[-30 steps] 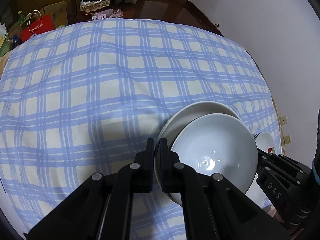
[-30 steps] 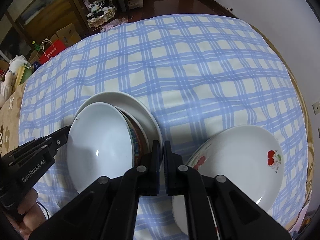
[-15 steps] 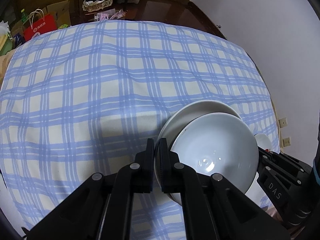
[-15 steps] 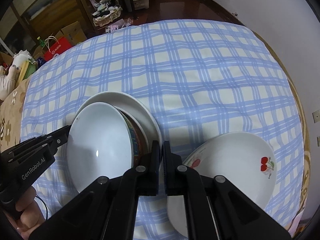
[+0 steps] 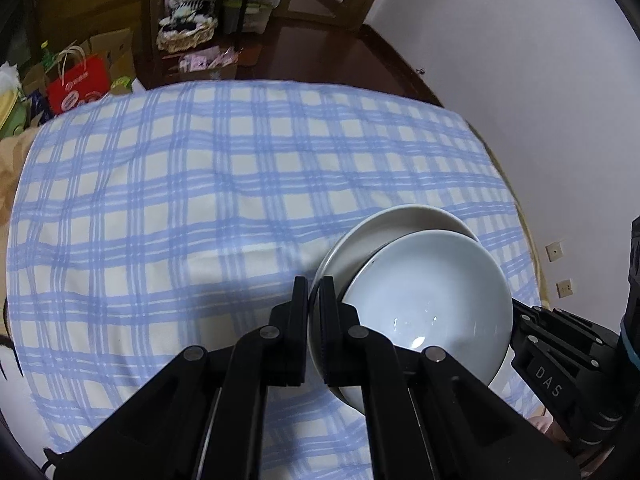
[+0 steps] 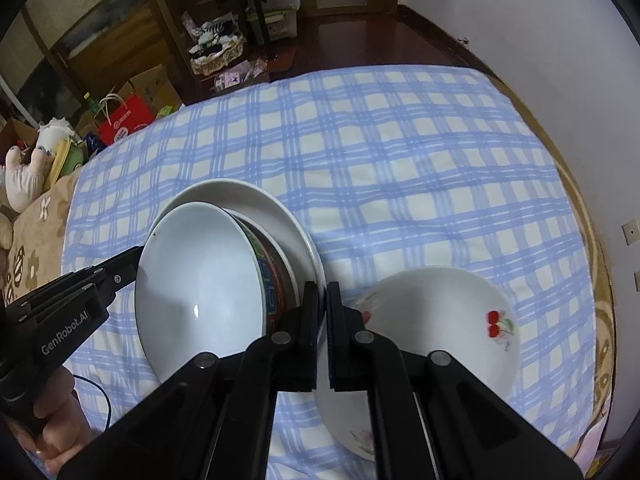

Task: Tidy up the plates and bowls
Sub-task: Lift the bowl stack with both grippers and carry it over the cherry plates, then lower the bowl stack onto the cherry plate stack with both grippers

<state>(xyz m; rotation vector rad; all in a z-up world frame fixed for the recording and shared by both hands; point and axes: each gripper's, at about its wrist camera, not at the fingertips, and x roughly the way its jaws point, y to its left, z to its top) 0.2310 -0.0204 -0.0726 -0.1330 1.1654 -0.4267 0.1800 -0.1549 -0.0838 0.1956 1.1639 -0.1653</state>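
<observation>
A white plate [image 5: 384, 232] carries a white bowl [image 5: 428, 304] whose outer wall has a red and dark pattern [image 6: 276, 280]. My left gripper [image 5: 314, 288] is shut on the plate's left rim. My right gripper [image 6: 322, 296] is shut on the same plate's right rim [image 6: 308, 240]. The stack is held above the blue checked tablecloth [image 5: 200, 208]. A second white plate with a cherry print [image 6: 440, 328] lies on the cloth below and right of my right gripper.
The table's far edge drops to a dark wooden floor [image 6: 360, 40]. A wooden shelf unit [image 6: 224, 12] and a basket stand beyond it. A red bag [image 5: 78, 84] and boxes sit at the far left. A white wall [image 5: 540, 80] runs along the right.
Both grippers have risen with the plate and bowl held between them. The table looks smaller and more of the floor shows. The cherry plate has stayed on the cloth.
</observation>
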